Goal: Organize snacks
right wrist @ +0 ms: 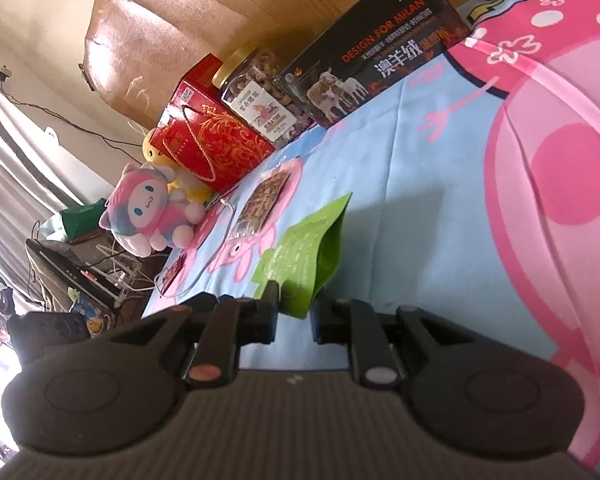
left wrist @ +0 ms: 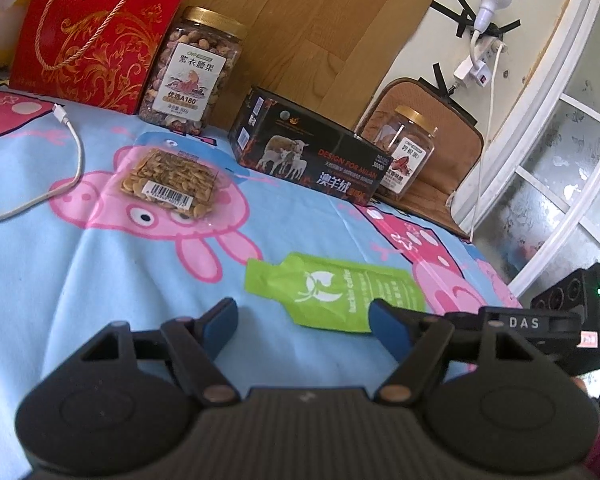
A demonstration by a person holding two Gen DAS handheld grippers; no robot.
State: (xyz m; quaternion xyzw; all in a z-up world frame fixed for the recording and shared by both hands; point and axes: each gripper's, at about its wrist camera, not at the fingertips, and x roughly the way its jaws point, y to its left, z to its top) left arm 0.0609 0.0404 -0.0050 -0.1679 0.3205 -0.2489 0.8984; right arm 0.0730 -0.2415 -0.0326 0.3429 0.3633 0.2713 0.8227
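Green pouch [left wrist: 334, 298] between right claw [right wrist: 294, 314] tips

We see a bed covered by a light-blue sheet [left wrist: 100, 280] printed with pink cartoon pigs. Directly on it lie a green coffee pouch [left wrist: 336, 296], a clear packet of seeds [left wrist: 168, 184] and a white charging cable [left wrist: 66, 160]. Along the far edge stand a red gift box [left wrist: 96, 32], a jar of cashews [left wrist: 192, 76], a black wool-product box [left wrist: 304, 152] and, perhaps on a brown cushion [left wrist: 460, 168], a second jar [left wrist: 408, 152].
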